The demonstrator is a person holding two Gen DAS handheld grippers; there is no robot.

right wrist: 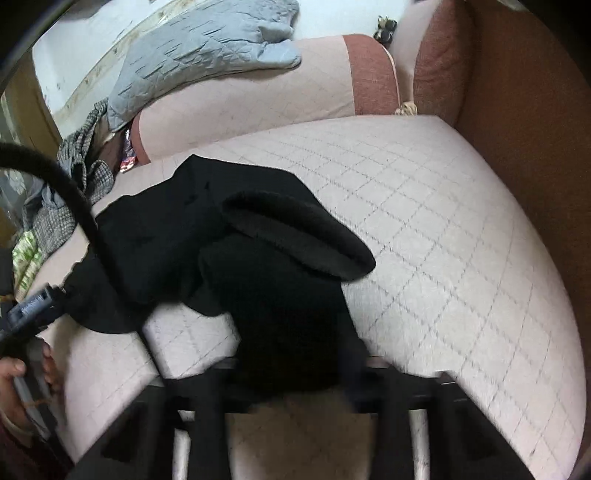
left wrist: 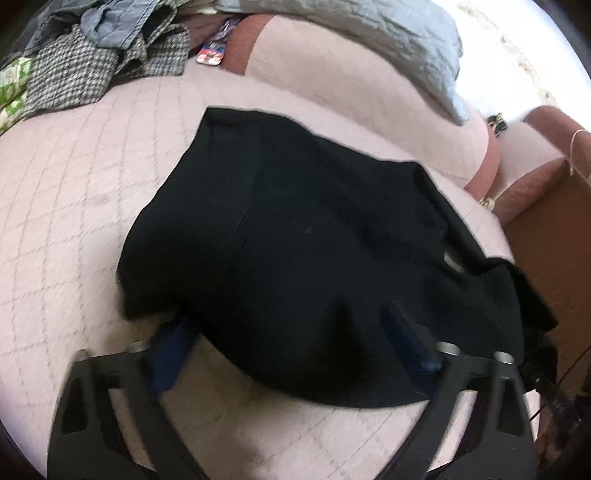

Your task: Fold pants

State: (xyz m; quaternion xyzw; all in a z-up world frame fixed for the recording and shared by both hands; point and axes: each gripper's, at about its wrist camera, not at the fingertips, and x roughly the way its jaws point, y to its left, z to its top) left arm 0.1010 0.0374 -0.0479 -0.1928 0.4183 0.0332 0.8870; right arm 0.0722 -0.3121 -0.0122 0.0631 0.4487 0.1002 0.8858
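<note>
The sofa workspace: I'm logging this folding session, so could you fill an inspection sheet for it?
Surface: quilted pink sofa seat, lightly stained.
Job's things: black pants spread on the seat, one end bunched and lifted.
Clutter: checked garment, grey-blue clothes pile, grey quilted blanket on the backrest, small printed packet.
Grippers: left hand-held gripper open, fingers either side of the pants' edge; right hand-held gripper shut on the pants.
Cables: black cable arcing over the left side.
Surroundings: brown armrest.
</note>
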